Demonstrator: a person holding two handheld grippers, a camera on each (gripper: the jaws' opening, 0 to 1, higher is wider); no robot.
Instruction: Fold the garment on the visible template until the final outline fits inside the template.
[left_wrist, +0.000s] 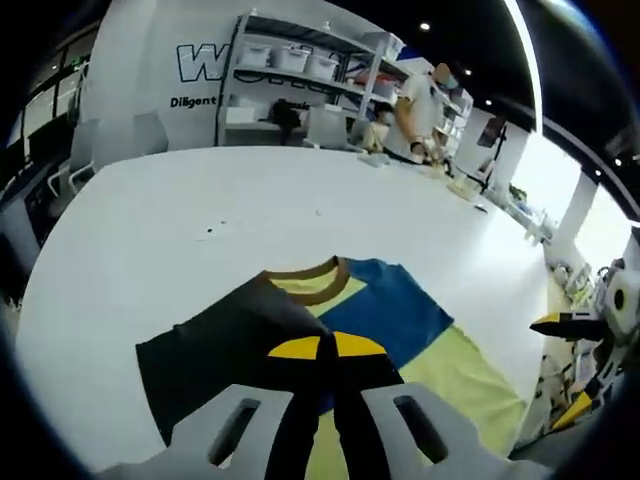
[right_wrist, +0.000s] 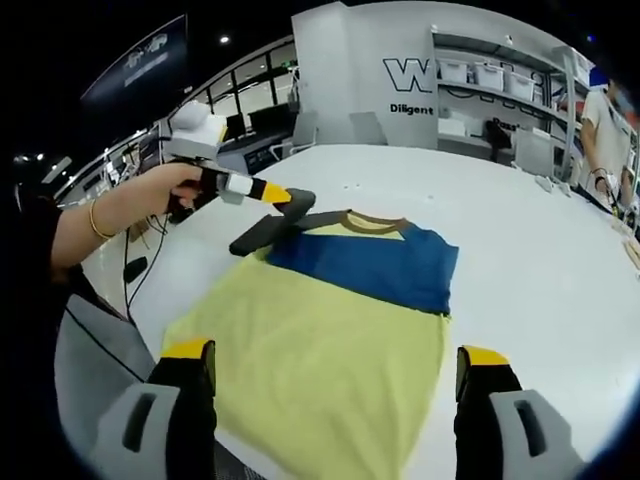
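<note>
**Left sleeve pinched for the first fold**

In the right gripper view, nearest the camera, the right gripper (right_wrist: 335, 375) stood wide, its jaws either side of the shirt's (right_wrist: 320, 340) yellow hem and gripping nothing. The shirt lay flat on the white table (right_wrist: 540, 260), hem near, collar far, with a blue band across the chest. No template outline could be made out under or around it.

Further up, the left gripper (right_wrist: 290, 200) reached in from the left, held in a hand (right_wrist: 185, 190), with its yellow tip at the dark sleeve (right_wrist: 265, 232). In the left gripper view its own jaws (left_wrist: 325, 350) were drawn together over that sleeve (left_wrist: 230, 350), and the cloth looked bunched and lifted at the tips, so it seemed clamped on the sleeve.

By this reading the folding had barely begun: the body was unfolded, and the sleeve fold was the step in hand. The next move would call for carrying the sleeve inward across the chest and laying it flat without dragging the shirt along the table; the idle right gripper could steady the hem.

Nothing lay on the table close to the shirt. Far off stood shelves (left_wrist: 300, 60) with bins, and a person (left_wrist: 415, 110) at the table's far end, well apart from the work.
</note>
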